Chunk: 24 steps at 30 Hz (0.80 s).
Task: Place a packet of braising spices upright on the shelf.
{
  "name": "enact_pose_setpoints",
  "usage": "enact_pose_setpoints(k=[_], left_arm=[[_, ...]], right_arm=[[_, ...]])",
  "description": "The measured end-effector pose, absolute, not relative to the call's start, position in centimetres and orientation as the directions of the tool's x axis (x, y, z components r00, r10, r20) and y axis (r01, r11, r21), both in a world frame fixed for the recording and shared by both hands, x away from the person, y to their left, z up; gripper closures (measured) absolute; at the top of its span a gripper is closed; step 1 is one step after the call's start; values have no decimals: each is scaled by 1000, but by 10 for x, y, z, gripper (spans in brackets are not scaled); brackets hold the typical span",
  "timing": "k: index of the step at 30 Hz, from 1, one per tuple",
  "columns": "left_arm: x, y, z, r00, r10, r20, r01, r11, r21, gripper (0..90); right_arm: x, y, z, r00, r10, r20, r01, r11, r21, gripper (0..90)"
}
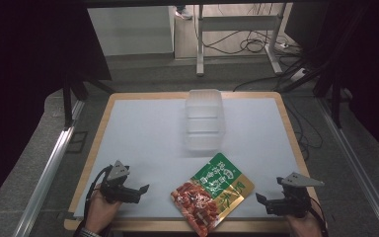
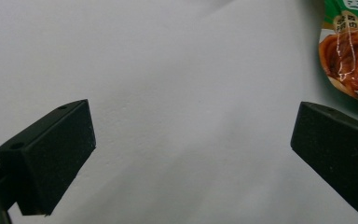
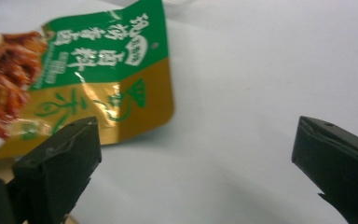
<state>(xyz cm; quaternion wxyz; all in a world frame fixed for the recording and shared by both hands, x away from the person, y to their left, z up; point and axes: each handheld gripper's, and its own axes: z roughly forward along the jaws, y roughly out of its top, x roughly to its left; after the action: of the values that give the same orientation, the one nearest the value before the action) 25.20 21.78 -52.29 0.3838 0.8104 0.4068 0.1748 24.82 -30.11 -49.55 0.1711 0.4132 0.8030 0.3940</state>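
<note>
Desk and surroundings beyond the work in hand

A wooden-edged desk (image 1: 103, 118) carries a pale white mat (image 1: 148, 133) over most of its top. A stack of clear plastic containers (image 1: 205, 120) stands on the mat toward the far edge, near the middle. Behind the desk, on the grey floor (image 1: 143, 74), a metal frame (image 1: 237, 22) stands among loose black cables (image 1: 246, 47). Aluminium rails (image 1: 49, 168) run along both sides of the desk, and dark panels (image 1: 24, 64) close in left and right.

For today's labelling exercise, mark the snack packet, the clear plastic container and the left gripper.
snack packet (image 1: 212, 194), high view, middle of its printed face.
clear plastic container (image 1: 205, 120), high view, its top.
left gripper (image 1: 137, 192), high view, between its fingertips.
</note>
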Motion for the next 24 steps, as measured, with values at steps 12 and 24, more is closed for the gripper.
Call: enact_pose_setpoints(k=[12, 24], left_arm=[[246, 213, -518, 614, 789, -9, 473, -359, 804, 0], [244, 210, -516, 606, 795, 26, 464, -381, 800, 0]], right_arm=[[250, -310, -497, -621, 783, 36, 504, 364, 783, 0], [251, -310, -498, -607, 792, 69, 525, 334, 783, 0]])
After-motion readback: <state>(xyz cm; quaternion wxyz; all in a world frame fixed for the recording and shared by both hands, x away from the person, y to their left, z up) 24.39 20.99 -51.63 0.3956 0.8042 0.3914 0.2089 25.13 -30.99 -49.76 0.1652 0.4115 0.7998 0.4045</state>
